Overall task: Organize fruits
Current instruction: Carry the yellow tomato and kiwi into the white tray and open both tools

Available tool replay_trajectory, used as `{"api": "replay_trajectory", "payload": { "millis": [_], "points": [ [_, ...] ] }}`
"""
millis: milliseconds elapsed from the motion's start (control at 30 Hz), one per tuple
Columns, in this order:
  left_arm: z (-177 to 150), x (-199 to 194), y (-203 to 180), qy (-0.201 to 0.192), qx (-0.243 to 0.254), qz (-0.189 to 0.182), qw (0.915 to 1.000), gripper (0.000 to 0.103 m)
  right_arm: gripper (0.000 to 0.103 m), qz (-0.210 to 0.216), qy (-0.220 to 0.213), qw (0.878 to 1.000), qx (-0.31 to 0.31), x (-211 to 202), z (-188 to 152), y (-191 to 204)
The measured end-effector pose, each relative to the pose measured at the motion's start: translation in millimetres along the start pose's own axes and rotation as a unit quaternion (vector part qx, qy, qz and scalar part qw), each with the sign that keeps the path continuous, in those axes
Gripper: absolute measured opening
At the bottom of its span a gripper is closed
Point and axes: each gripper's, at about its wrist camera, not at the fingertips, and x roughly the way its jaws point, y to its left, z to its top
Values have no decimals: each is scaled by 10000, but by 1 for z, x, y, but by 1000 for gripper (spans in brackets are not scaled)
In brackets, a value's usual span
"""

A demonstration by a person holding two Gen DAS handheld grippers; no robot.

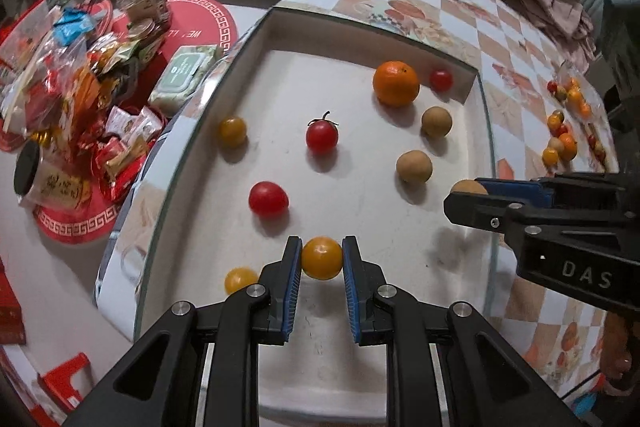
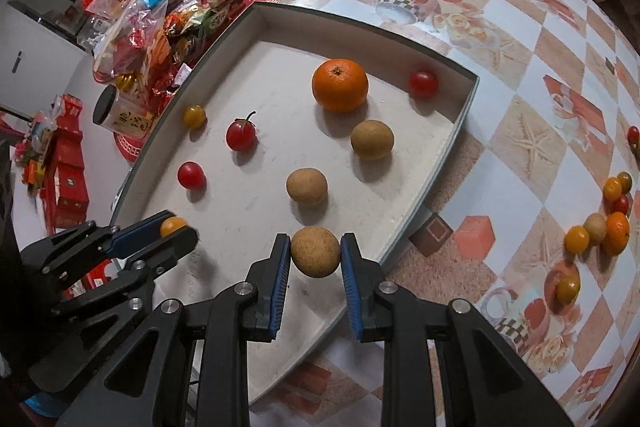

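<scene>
Yellow tomato (image 1: 322,258) sits pinched between the left gripper (image 1: 322,259) fingers over the white tray (image 1: 360,227); the right gripper (image 2: 315,258) clasps a brown longan (image 2: 315,253).

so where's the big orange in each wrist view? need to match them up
Left wrist: the big orange sits upper right of centre, near the tray's far right corner.
Right wrist: the big orange sits just above centre, again toward the tray's far end.
Shared landmark: the small red tomato immediately to its right, in the far corner.
</scene>
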Motion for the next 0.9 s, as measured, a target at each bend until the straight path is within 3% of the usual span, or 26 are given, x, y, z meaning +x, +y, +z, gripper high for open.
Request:
{"api": "replay_trajectory", "payload": {
  "millis": [400,833,900],
  "points": [
    [-1,17,7,246,127,210,9994,22,28,-35,283,9995,-110,21,8,4],
    [-5,18,4,218,235,266,9991,22,29,-140,418,9989,-149,32,8,8],
    [-5,17,5,211,211,228,9993,27,38,-97,436,9989,-120,32,9,8]
  ]
}}
